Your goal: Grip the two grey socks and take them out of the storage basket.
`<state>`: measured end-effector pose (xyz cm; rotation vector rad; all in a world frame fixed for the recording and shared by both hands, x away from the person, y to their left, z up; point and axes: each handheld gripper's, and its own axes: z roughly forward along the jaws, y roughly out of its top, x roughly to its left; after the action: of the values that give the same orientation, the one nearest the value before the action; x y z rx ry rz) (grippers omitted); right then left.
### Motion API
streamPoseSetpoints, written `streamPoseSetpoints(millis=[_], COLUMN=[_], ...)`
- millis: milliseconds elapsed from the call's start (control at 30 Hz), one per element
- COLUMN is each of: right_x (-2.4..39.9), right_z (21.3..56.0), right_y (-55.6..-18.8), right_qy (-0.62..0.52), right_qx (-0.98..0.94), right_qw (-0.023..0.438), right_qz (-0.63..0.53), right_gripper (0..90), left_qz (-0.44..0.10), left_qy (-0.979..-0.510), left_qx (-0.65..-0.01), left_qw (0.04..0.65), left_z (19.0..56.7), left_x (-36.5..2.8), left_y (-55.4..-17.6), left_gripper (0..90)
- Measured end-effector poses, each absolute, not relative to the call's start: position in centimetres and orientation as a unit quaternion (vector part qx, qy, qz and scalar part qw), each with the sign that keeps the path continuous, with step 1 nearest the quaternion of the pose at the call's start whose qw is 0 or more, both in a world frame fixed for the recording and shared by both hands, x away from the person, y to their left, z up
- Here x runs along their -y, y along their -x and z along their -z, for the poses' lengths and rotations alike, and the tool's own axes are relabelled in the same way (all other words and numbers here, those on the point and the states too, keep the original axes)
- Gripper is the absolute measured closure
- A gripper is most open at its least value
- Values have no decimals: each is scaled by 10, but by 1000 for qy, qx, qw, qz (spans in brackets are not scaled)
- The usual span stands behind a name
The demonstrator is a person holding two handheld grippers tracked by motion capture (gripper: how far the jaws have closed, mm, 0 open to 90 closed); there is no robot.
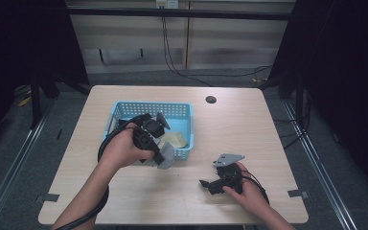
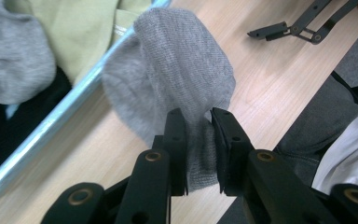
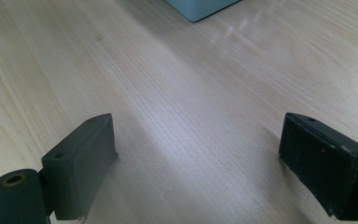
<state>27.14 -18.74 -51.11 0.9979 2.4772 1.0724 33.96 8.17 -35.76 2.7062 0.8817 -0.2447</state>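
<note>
Thing in hand: a soft grey knitted sock [image 2: 168, 79], bunched and hanging in a loose fold, pinched at one end.
Where it is: just outside the near wall of the light-blue plastic lattice basket [image 1: 181, 109], over the bare wood and touching or almost touching that wall; in the high view it shows as a grey lump [image 1: 166, 155] at the basket's near edge.
Left gripper [image 2: 198, 140]: jaws drawn close together with the grey knit squeezed between the black pads, so the sock is firmly held; the left hand [image 1: 124, 146] carries it beside the basket's near-left corner.
Right gripper [image 3: 198, 154]: jaws spread wide with nothing between them, just bare wood below; it rests on the table well to the near right of the basket, in the right hand [image 1: 249, 191].
Still in the basket: a pale yellow-green cloth [image 2: 88, 23], another grey knitted piece [image 2: 14, 56] and something black [image 2: 0, 121] by the wall.
Done, as I judge: one sock is out of the basket.
Left, as I judge: set this sock down on the light wooden table [image 1: 249, 129] in front of the basket, then fetch the remaining pieces; whether the grey one inside is its match I cannot tell.
Progress: early, most of the basket's contents untouched.
</note>
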Motion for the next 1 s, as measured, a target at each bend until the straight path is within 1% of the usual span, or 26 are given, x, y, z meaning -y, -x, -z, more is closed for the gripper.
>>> streamPoseSetpoints(millis=[367,667,867,1000], right_x=[187,187,187,187], right_z=[511,511,511,511], right_y=[-271,-271,-271,-271], right_qy=[-344,-345,-345,-345], right_qx=[-853,-853,-853,-853], right_qw=[131,131,131,131], right_qz=[-369,-369,-369,-369], right_gripper=[104,104,104,104], left_qz=[97,105,108,105], left_qy=[-938,-939,-941,-939], left_qx=[-305,-303,-296,-299], left_qw=[134,127,126,132], left_z=[389,406,413,416], left_x=[-77,-75,-73,-72], left_y=[-338,-336,-335,-334], left_gripper=[741,736,712,665])
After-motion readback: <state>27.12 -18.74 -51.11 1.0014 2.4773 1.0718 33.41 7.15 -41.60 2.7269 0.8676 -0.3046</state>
